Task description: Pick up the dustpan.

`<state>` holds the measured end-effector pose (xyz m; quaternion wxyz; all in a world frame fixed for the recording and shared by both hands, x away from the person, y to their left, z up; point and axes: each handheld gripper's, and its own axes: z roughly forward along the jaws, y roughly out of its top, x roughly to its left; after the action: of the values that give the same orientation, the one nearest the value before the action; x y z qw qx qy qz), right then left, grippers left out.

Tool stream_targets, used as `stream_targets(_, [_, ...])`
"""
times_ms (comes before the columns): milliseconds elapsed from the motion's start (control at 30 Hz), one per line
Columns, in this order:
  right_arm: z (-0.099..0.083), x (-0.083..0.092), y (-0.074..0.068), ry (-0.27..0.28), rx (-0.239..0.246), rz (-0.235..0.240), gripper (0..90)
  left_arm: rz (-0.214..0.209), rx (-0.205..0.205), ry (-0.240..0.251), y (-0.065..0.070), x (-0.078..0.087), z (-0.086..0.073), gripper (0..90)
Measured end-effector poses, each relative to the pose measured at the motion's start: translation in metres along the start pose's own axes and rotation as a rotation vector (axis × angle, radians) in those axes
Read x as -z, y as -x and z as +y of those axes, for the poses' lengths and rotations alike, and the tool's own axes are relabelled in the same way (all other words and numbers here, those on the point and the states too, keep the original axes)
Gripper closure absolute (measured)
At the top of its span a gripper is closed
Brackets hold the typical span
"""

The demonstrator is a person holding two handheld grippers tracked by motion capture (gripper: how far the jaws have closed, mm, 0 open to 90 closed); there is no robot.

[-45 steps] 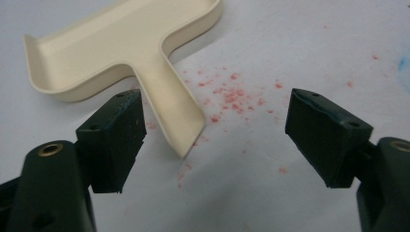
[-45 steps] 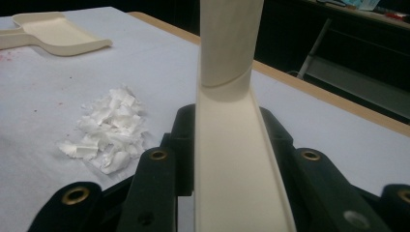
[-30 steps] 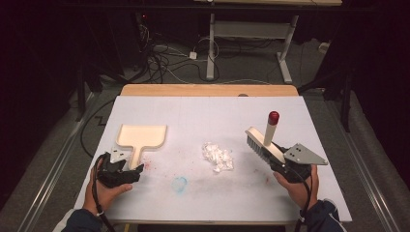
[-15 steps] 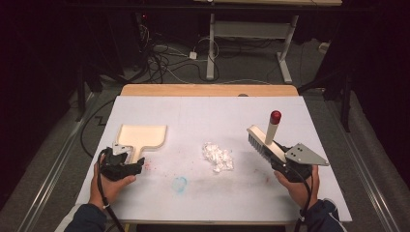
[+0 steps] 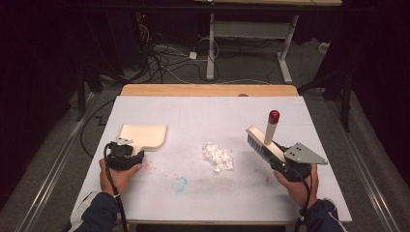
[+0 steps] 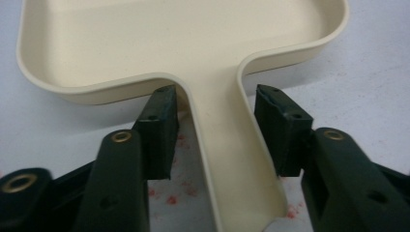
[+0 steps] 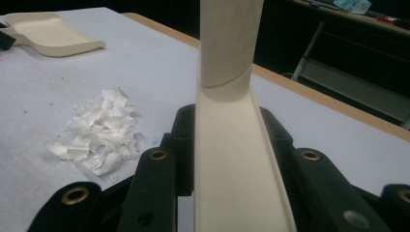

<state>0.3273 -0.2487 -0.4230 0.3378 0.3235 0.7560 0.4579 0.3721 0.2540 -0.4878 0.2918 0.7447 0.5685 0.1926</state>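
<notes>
Left gripper (image 6: 215, 140) has been closing, pads just off the dustpan (image 6: 183, 53) handle between them; right gripper (image 7: 227, 145) pinches the brush (image 5: 263, 140).

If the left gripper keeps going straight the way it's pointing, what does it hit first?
Probably the dustpan: the left gripper straddles its handle, jaws just closing, so the pan's curved wall comes first.

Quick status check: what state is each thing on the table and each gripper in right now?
Dustpan: flat on table, handle between left jaws.
Left gripper: closing, pads not yet pressing.
Brush: clamped, lifted.
Right gripper: shut on brush.
Paper scraps: loose pile, unswept.
</notes>
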Motion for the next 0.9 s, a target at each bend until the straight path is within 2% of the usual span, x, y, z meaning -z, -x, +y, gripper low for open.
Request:
stream_targets(167, [0.0, -0.001, 0.0, -0.004, 0.004, 0.002, 67.6, -0.014, -0.026, -0.01, 0.001, 0.0, 0.002, 62.9])
stream_targets(533, [-0.002, -0.004, 0.0, -0.025, 0.005, 0.012, 67.6, -0.012, -0.051, -0.026, 0.002, 0.001, 0.005, 63.6])
stream_targets(600, [-0.002, -0.004, 0.0, -0.024, 0.004, 0.012, 67.6, -0.001, -0.075, -0.037, 0.003, 0.003, 0.007, 63.7])
stream_targets(833, [-0.002, -0.003, 0.002, -0.019, -0.004, 0.006, 67.6, -0.037, -0.151, -0.062, 0.009, 0.014, 0.012, 63.8])
stream_targets(900, [-0.002, -0.003, 0.002, -0.016, -0.009, 0.007, 67.6, -0.027, -0.178, -0.068, 0.013, 0.017, 0.013, 63.8])
